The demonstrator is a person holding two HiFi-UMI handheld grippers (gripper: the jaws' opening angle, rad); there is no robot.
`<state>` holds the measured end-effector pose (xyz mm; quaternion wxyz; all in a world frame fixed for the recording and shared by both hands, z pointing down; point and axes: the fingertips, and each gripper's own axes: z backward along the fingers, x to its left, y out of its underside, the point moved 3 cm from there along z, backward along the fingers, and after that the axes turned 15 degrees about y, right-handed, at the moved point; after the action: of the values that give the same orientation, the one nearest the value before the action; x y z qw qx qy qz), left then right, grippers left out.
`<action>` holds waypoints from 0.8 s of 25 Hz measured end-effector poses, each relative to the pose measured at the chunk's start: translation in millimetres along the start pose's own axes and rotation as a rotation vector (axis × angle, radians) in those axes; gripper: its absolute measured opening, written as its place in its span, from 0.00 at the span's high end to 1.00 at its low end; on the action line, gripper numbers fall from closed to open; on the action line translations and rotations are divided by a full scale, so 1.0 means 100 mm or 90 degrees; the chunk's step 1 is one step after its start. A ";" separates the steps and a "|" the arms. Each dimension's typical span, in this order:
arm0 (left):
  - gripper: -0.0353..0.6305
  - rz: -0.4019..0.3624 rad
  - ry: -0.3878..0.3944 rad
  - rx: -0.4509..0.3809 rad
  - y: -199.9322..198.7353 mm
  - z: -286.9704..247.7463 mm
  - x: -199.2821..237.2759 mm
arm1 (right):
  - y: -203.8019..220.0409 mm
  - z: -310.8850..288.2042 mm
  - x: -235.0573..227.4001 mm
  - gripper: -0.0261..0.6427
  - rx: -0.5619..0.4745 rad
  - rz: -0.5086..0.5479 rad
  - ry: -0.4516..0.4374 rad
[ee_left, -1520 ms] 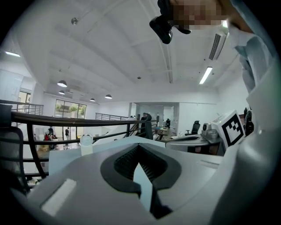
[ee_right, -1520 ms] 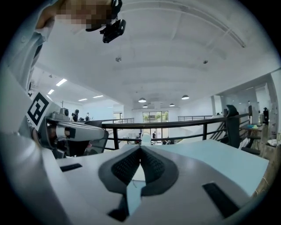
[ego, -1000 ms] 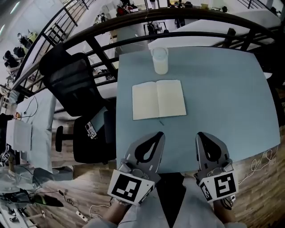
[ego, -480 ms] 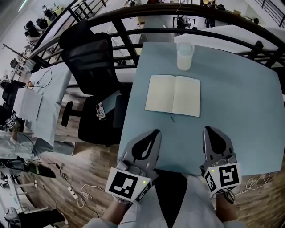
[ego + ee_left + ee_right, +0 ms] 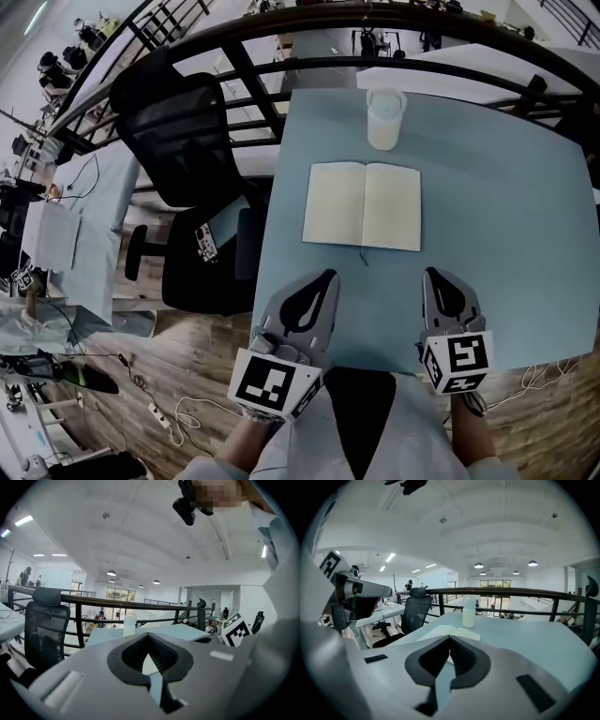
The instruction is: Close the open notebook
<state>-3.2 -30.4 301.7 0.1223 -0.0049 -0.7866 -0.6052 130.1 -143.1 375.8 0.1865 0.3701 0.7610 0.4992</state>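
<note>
**Open notebook lies flat, both grippers shut and empty**

One notebook (image 5: 363,205) lies open on the light blue table (image 5: 497,187), near its middle. Its two cream pages face up and look plain. A thin dark ribbon end (image 5: 363,256) pokes out at 6 o'clock of the spine.

One lidded translucent container (image 5: 385,119) stands upright at 12 o'clock of the notebook, near it but not touching. Its contents look milky white, but what they are I cannot tell.

Two grippers hover over the table's near edge, well apart from the notebook. The left gripper (image 5: 327,276) is at 7 o'clock of the notebook and the right gripper (image 5: 429,274) at 5 o'clock. Each gripper's jaws are pressed together with nothing between them. Each carries one marker cube, the left marker cube (image 5: 274,390) and the right marker cube (image 5: 457,361). Both cubes bear black-and-white square patterns, not letters.

One black office chair (image 5: 178,141) stands off the table at 9 o'clock of the notebook. A dark railing (image 5: 281,42) curves past at 12 o'clock beyond the table.
</note>
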 end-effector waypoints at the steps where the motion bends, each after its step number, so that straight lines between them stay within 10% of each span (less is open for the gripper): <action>1: 0.95 -0.004 0.005 0.007 0.01 -0.03 0.02 | 0.02 -0.04 -0.01 0.96 0.009 -0.003 0.005; 20: 0.95 0.021 0.055 0.057 0.27 -0.31 0.67 | 0.65 -0.84 -0.08 0.82 0.157 -0.039 0.102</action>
<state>-58.3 -62.3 348.5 0.1660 0.0135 -0.8065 -0.5672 104.6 -186.2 469.4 0.0934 0.3257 0.8400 0.4237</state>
